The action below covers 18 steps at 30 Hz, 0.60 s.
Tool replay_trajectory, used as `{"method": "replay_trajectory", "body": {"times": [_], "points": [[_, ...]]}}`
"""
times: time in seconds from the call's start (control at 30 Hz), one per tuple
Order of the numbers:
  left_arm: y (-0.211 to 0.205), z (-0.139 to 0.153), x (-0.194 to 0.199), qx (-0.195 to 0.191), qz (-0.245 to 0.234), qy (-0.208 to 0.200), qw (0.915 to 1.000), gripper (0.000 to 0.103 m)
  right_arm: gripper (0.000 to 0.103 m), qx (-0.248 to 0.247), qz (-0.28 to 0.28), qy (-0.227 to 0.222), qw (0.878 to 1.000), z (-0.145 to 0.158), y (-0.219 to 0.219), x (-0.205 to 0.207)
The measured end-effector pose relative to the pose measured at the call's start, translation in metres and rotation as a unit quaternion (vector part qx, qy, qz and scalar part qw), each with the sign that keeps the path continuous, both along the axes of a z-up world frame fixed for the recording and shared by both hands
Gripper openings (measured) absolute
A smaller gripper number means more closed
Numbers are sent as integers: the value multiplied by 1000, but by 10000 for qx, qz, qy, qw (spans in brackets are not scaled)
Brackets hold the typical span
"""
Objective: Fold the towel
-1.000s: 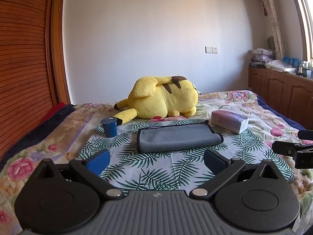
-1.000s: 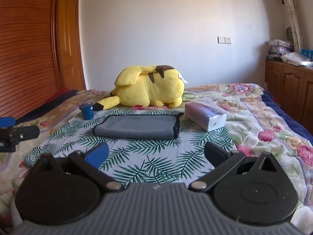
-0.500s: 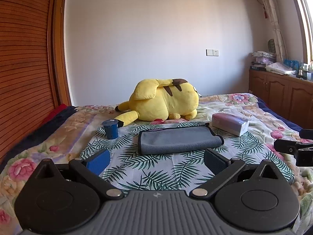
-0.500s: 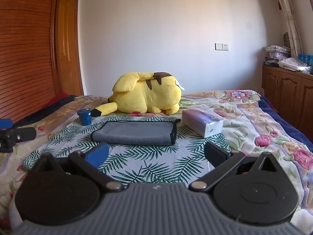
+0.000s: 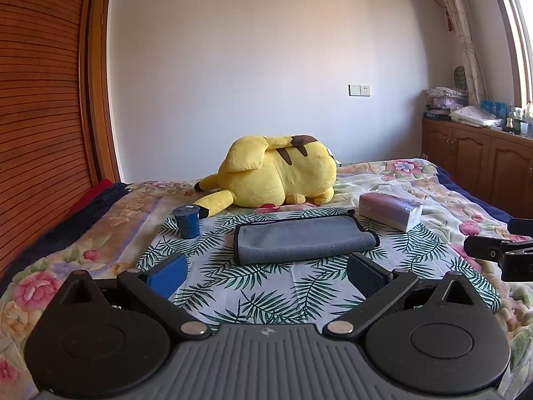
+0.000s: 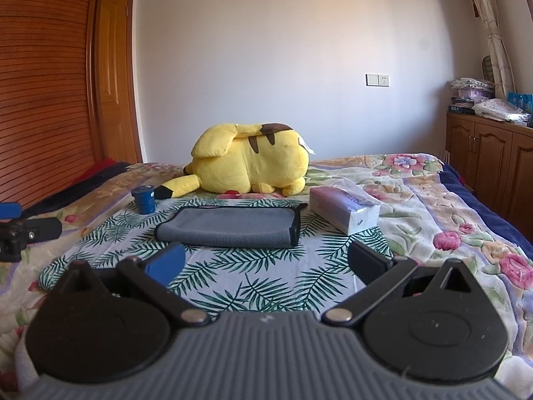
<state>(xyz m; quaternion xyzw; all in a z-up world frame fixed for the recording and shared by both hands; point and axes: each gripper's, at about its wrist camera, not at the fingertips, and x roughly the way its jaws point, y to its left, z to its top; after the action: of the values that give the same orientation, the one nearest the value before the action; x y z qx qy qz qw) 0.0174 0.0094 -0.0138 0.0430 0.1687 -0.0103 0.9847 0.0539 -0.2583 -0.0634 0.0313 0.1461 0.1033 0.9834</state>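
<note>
A grey towel (image 5: 301, 240) with a dark hem lies folded into a flat rectangle on a palm-leaf cloth (image 5: 266, 296) on the bed; it also shows in the right wrist view (image 6: 226, 226). My left gripper (image 5: 266, 270) is open and empty, held short of the towel's near edge. My right gripper (image 6: 266, 263) is open and empty, also short of the towel. Each gripper shows at the edge of the other's view: the right one (image 5: 499, 253), the left one (image 6: 23, 230).
A yellow plush toy (image 5: 276, 173) lies behind the towel. A small blue cup (image 5: 186, 221) stands to the towel's left and a tissue pack (image 5: 389, 210) to its right. Wooden wardrobe doors (image 5: 43, 100) are on the left, cabinets (image 5: 476, 166) on the right.
Both views have tilted up slightly, so the bed and towel sit lower in the frames. The towel has not moved. Both grippers stay open.
</note>
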Motion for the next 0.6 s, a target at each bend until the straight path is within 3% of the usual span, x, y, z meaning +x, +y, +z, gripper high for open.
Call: {"method": "replay_trajectory", "body": {"times": [0.6], "points": [[0,1,0,-64,-6,36,10000,103,103,0,-3,-3,10000,0,0,0]]}}
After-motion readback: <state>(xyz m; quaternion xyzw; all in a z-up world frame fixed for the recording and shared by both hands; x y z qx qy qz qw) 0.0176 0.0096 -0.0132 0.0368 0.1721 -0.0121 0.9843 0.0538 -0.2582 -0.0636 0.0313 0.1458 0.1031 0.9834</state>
